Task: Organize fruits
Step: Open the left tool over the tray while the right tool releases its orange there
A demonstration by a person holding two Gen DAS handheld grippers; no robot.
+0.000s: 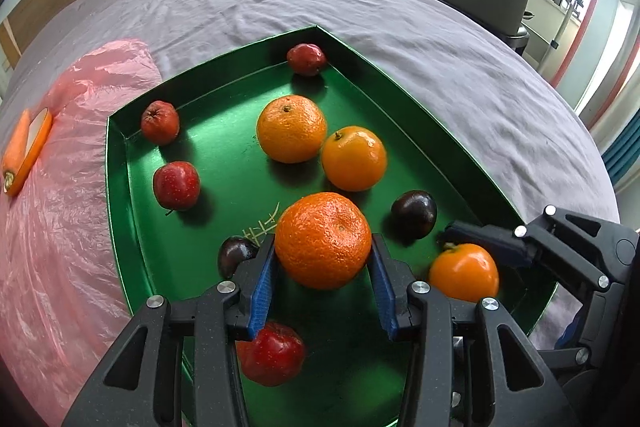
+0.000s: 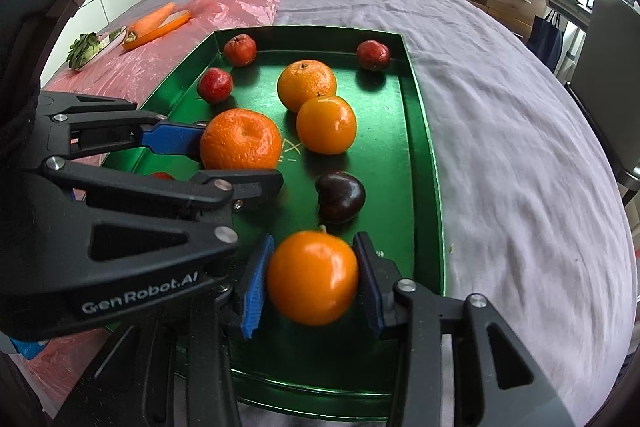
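Orange mandarin [image 1: 323,239] between left fingers [image 1: 262,291], touching

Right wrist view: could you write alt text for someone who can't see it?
The right claw grips a smooth orange over a green tray on a bed, while the left claw clamps a bumpy orange. More oranges, red fruits and a dark plum lie in the tray.

A: Where can I still pass in the green tray [image 1: 120,211]?

B: Middle-left floor is bare, between the red fruits [image 1: 176,185] and the orange pair [image 1: 291,129].

A: Near end?

B: Crowded. My left tongs [image 1: 323,281] and right tongs [image 2: 312,279] sit side by side; dark plum [image 2: 341,197] just ahead of the right ones, red apple [image 1: 272,355] under the left.

A: Outside?

B: Bed [image 2: 520,147] on the right is bare sheet; pink plastic [image 1: 52,227] covers the left.
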